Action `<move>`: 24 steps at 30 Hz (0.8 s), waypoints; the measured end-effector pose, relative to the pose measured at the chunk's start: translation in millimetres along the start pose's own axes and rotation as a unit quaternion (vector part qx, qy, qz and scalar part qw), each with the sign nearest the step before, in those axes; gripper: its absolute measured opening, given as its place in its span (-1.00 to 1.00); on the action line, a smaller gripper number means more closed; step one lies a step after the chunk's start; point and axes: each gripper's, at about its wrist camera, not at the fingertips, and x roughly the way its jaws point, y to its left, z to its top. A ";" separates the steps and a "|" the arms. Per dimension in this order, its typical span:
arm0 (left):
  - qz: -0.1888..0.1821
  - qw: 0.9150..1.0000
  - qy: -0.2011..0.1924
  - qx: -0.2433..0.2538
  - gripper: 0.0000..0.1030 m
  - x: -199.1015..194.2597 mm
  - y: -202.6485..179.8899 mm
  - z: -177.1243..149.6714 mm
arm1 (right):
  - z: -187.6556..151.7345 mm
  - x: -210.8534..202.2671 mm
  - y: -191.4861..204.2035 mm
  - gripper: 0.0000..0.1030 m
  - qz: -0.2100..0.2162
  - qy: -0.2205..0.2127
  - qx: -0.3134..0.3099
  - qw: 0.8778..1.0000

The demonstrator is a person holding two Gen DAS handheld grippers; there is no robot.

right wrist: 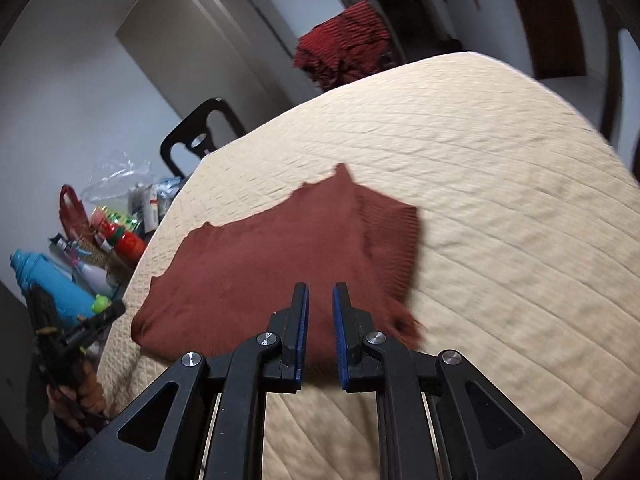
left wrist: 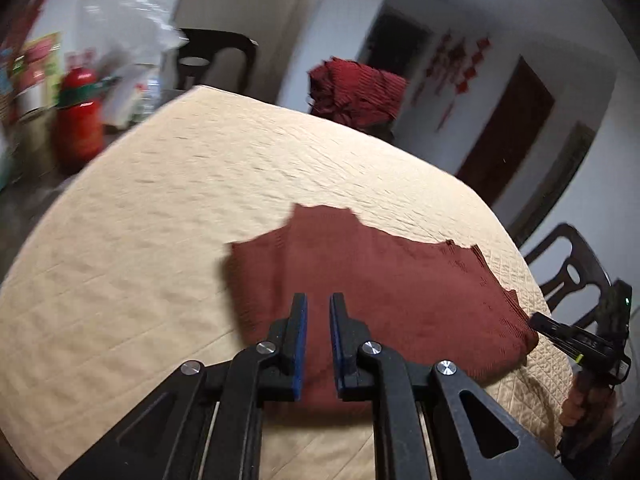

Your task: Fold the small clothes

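A dark red knit garment lies folded flat on the cream quilted table cover; it also shows in the right wrist view. My left gripper hovers over its near edge, jaws slightly apart and empty. My right gripper hovers over the garment's near edge from the other side, jaws slightly apart and empty. The right gripper also shows at the garment's right corner in the left wrist view, and the left one at the left edge of the right wrist view.
A pile of red striped clothes sits beyond the table's far edge, seen too in the right wrist view. Bottles, a red canister and plastic bags clutter a side surface. Dark chairs stand around the table.
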 end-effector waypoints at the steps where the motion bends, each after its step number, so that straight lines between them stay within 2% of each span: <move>1: -0.002 1.000 0.008 0.012 -0.74 12.3 -6.2 2.1 | 2.4 9.9 -2.2 -0.76 -0.007 0.007 0.000 1.000; 3: 0.022 0.999 0.030 0.031 -0.74 34.3 -10.7 1.7 | 5.2 21.9 -9.0 -0.78 -0.029 0.017 0.004 0.999; 5: 0.037 0.997 0.051 0.040 -0.74 49.6 -8.7 -0.3 | 9.6 21.2 -13.1 -0.78 -0.022 0.013 0.012 1.000; 8: 0.046 0.996 0.049 0.054 -0.74 46.3 -15.2 4.7 | 13.2 15.7 -3.7 -0.77 -0.045 0.006 -0.015 0.999; 11: 0.045 0.996 0.040 0.068 -0.74 48.6 -25.7 16.3 | 21.3 22.0 8.1 -0.77 -0.036 0.006 -0.029 0.999; 15: 0.050 0.994 0.034 0.089 -0.74 62.8 -42.1 34.6 | 34.2 42.4 17.3 -0.77 -0.044 0.017 -0.037 0.998; 21: 0.095 0.990 0.059 0.081 -0.74 96.3 -32.6 39.9 | 48.5 64.7 5.2 -0.77 -0.063 0.027 -0.022 0.997; 24: 0.096 0.991 0.049 0.081 -0.74 94.7 -28.5 33.2 | 51.4 63.9 -4.8 -0.77 -0.077 0.020 -0.012 0.997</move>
